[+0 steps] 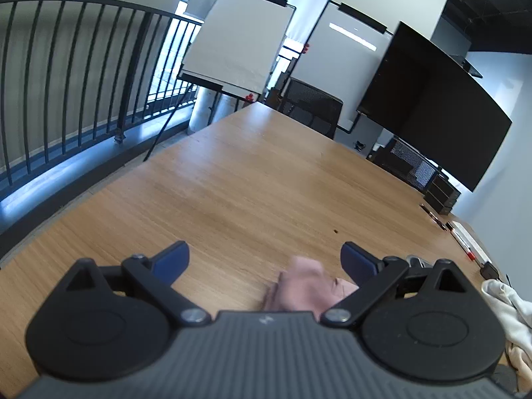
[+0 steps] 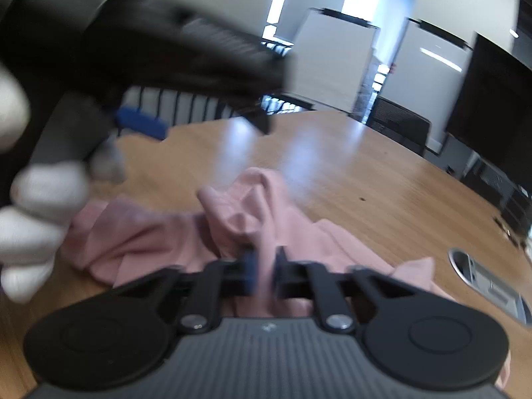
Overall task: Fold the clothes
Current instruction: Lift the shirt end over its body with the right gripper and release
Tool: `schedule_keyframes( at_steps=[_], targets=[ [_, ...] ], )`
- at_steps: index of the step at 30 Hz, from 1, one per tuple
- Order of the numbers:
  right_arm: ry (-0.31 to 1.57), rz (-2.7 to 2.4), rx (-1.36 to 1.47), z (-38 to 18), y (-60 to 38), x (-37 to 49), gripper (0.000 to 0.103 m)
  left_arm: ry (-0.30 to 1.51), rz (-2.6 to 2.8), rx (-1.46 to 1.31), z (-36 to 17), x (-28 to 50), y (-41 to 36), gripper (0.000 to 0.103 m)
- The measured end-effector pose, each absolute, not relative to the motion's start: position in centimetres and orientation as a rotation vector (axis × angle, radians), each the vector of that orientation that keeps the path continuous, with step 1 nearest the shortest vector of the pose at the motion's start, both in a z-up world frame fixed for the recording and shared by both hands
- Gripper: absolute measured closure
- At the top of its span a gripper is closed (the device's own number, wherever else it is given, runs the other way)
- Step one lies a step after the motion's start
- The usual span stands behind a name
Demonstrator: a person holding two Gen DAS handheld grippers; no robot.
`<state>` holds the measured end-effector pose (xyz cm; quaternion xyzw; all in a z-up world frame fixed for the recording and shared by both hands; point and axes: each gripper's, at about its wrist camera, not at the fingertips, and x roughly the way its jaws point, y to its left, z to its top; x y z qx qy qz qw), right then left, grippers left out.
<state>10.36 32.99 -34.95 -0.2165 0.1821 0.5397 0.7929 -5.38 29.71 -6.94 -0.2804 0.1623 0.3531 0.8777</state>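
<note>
- Left gripper [image 1: 264, 261]: spread wide, empty, above the wooden worktop [image 1: 249, 179].
- Right gripper [image 2: 264, 274]: pinching a raised fold of the pink garment [image 2: 232, 219], crumpled on the worktop.
- Probably light, soft, limp; better taken at hem or corner.
- Behind: railing [image 1: 83, 76], whiteboards, dark screen [image 1: 429, 106].

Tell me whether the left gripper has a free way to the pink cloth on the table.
Probably yes. The left gripper is open with nothing between its fingers, and a blurred bit of the pink cloth lies just below it on the bare table. The right gripper pinches another fold.
</note>
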Motion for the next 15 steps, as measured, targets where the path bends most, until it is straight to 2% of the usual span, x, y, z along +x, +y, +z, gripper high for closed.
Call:
schedule_keyframes(
  at_steps=[5,10,13,14,15],
  targets=[
    [0.349,1.088,-0.255,-31.4,29.9,12.5,0.095,0.279,0.779,-0.643,-6.3,-7.2,31.2,0.005],
    [0.257,1.325,-0.459,-33.0,30.3,8.0,0.096,0.190,0.774,-0.688,-5.0,-8.8,31.3,0.005],
    [0.277,1.455,-0.630,-35.3,30.3,6.0,0.094,0.200,0.745,-0.675,-5.0,-8.0,30.7,0.005],
    [0.278,1.462,-0.657,-35.7,29.9,5.9,0.085,0.209,0.734,-0.667,-5.0,-7.5,30.5,0.005],
    [0.288,1.459,-0.640,-35.5,28.9,6.5,0.064,0.227,0.724,-0.655,-5.2,-7.0,30.3,0.005]
  ],
)
